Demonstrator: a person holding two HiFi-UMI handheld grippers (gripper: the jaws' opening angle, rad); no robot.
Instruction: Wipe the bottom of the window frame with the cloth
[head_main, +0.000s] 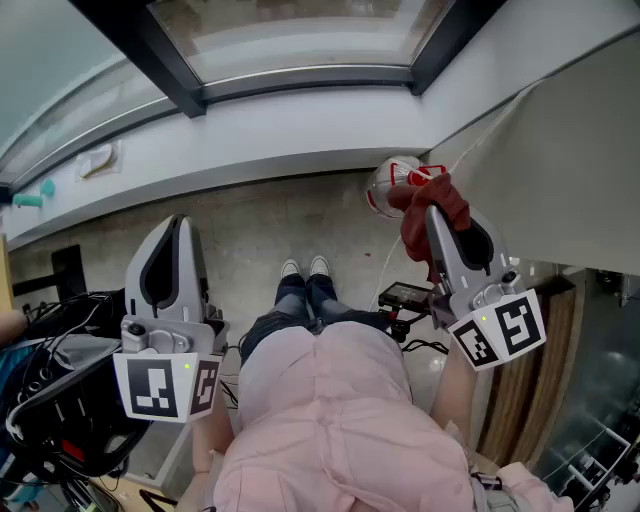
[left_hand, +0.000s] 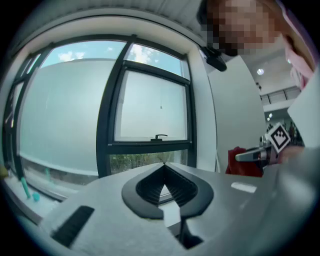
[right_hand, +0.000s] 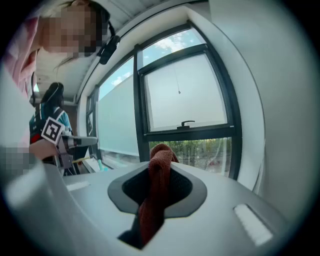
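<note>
Cloth (right_hand: 156, 190) is clenched in the right gripper (right_hand: 161, 150), aimed at the window frame (right_hand: 190, 134) at 12 o'clock for wiping; left gripper (left_hand: 164, 167) is closed, empty.

1. The window frame (head_main: 165, 62) was cut off by the head view's top edge — only its lower bars and a strip of glass (head_main: 300, 30) showed.
2. The cloth (head_main: 445, 200) covered the tips of the right gripper (head_main: 432, 218), so the head view hid its jaws. In the right gripper view the cloth's lower end disappeared down between them.
3. A round red-and-white thing (head_main: 384, 186) showed half behind the cloth — what it was could not be told.
4. A teal thing (head_main: 33, 195) on the sill (head_main: 250, 150), by the left edge, was too small to identify.
5. The person's pink top (head_main: 340, 420) hid most of the legs; only the shoes (head_main: 305, 267) and some of the jeans (head_main: 300, 295) showed.
6. Dark gear (head_main: 60, 420) at lower left ran off the edge.
</note>
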